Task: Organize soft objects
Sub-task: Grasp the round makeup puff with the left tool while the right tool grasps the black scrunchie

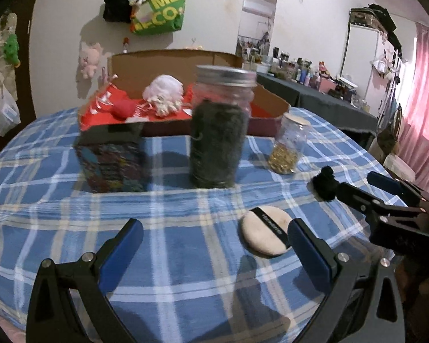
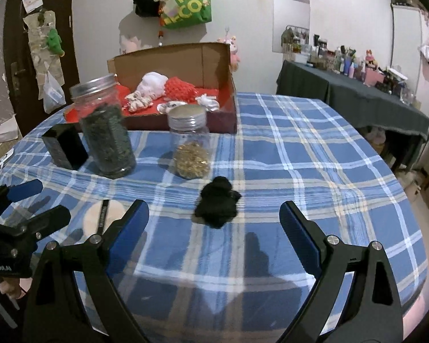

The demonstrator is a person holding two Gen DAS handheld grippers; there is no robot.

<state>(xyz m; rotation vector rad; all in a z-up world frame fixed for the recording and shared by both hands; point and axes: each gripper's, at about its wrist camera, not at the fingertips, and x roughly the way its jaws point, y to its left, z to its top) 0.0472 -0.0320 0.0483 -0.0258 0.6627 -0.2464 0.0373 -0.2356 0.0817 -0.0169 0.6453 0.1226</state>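
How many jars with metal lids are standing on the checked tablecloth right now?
2. The tall jar with dark contents stands left, beside a black box. The short jar with golden contents stands right of it, in front of the cardboard box. More may be hidden behind that box.

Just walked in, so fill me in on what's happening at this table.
A person holds two open grippers over the plaid table, neither gripping anything. The left gripper hovers by a round powder puff; the right gripper faces a black fuzzy clump. Other soft items already lie in the cardboard box behind two jars.
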